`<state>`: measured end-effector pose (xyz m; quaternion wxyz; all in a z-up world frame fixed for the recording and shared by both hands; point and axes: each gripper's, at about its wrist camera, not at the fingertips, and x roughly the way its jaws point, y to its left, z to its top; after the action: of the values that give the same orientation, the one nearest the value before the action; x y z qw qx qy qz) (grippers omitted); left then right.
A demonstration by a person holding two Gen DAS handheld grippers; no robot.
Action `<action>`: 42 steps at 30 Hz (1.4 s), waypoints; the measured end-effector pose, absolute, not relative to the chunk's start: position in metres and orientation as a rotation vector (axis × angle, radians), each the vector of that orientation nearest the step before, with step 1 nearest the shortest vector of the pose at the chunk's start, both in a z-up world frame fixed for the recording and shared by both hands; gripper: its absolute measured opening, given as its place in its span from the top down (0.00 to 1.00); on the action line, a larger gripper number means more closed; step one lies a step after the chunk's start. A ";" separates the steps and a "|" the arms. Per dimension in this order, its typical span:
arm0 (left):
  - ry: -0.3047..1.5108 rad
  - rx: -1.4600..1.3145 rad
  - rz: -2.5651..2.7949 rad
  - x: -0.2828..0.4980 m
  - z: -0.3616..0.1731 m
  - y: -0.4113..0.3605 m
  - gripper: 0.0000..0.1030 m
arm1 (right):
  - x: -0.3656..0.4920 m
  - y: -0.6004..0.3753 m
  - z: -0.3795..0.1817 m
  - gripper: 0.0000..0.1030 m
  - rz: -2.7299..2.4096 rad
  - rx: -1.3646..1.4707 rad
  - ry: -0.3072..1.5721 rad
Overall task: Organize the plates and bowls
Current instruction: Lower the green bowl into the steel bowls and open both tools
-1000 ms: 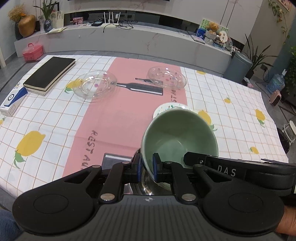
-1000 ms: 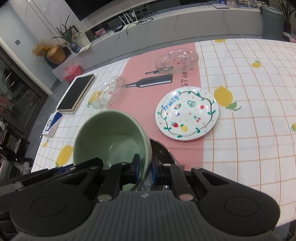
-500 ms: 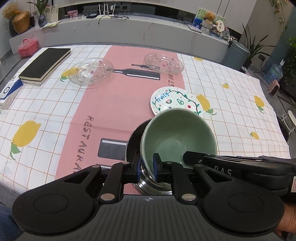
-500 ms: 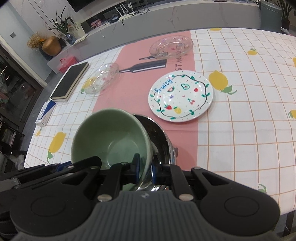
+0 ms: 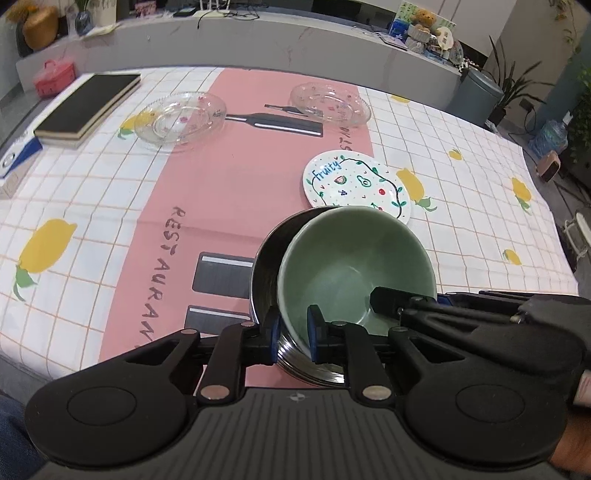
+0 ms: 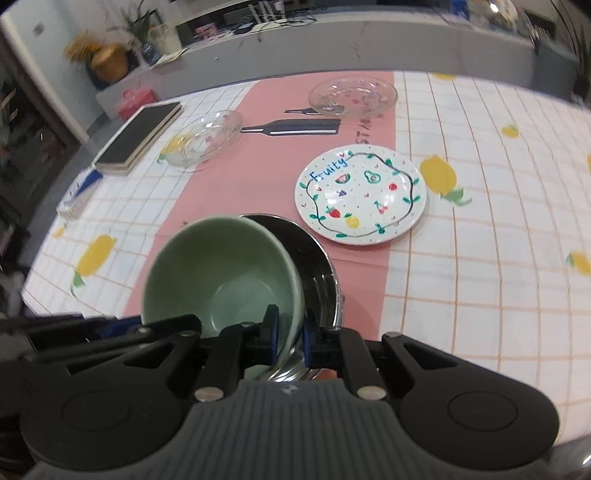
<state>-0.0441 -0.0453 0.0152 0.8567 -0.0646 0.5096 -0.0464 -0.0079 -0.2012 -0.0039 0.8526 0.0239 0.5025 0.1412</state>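
Left wrist view: left gripper (image 5: 291, 334) clamped on green bowl (image 5: 354, 273) rim, tilted inside steel bowl (image 5: 266, 269) near table's front edge. Right wrist view: right gripper (image 6: 287, 336) pinching same bowl's (image 6: 221, 280) opposite rim; fruit plate (image 6: 360, 194) just beyond, 2 glass plates (image 6: 205, 136) toward far edge.

Table (image 5: 480, 206) under a lemon-print cloth with a pink runner.
Around the fruit-painted plate (image 5: 356, 186): steel bowl (image 5: 266, 266) just nearer, two glass plates (image 5: 181, 120) (image 5: 330, 103) beyond, a black book (image 5: 88, 105) far left.

Long grey counter (image 5: 258, 33), potted plants (image 5: 513, 74)
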 end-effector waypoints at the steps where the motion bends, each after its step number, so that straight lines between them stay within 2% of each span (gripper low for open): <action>1: 1.078 -0.145 -0.103 -0.044 0.015 -0.043 0.84 | -0.008 -0.198 -0.004 0.90 0.303 0.015 1.054; 8: 1.132 -0.219 -0.111 -0.041 0.008 -0.034 0.83 | -0.005 -0.187 -0.005 0.89 0.351 -0.124 1.046; 15: 1.124 -0.302 -0.090 -0.042 0.010 -0.022 0.80 | -0.005 -0.188 -0.005 0.88 0.360 -0.116 1.042; 26: 1.104 -0.337 -0.096 -0.042 0.015 -0.012 0.80 | -0.004 -0.188 -0.004 0.88 0.360 -0.112 1.041; 32: 1.083 -0.324 -0.095 -0.043 0.021 -0.009 0.77 | -0.004 -0.187 -0.004 0.85 0.367 -0.105 1.043; 38: 1.074 -0.330 -0.109 -0.042 0.024 -0.006 0.74 | -0.004 -0.192 0.002 0.75 0.381 -0.061 1.034; 42: 1.065 -0.330 -0.126 -0.039 0.028 -0.002 0.74 | -0.002 -0.198 0.010 0.73 0.383 -0.024 1.017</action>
<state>-0.0391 -0.0022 0.0282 0.8467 -0.1566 0.5051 -0.0596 -0.0017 -0.1980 0.0097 0.8558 -0.0113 0.4840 0.1820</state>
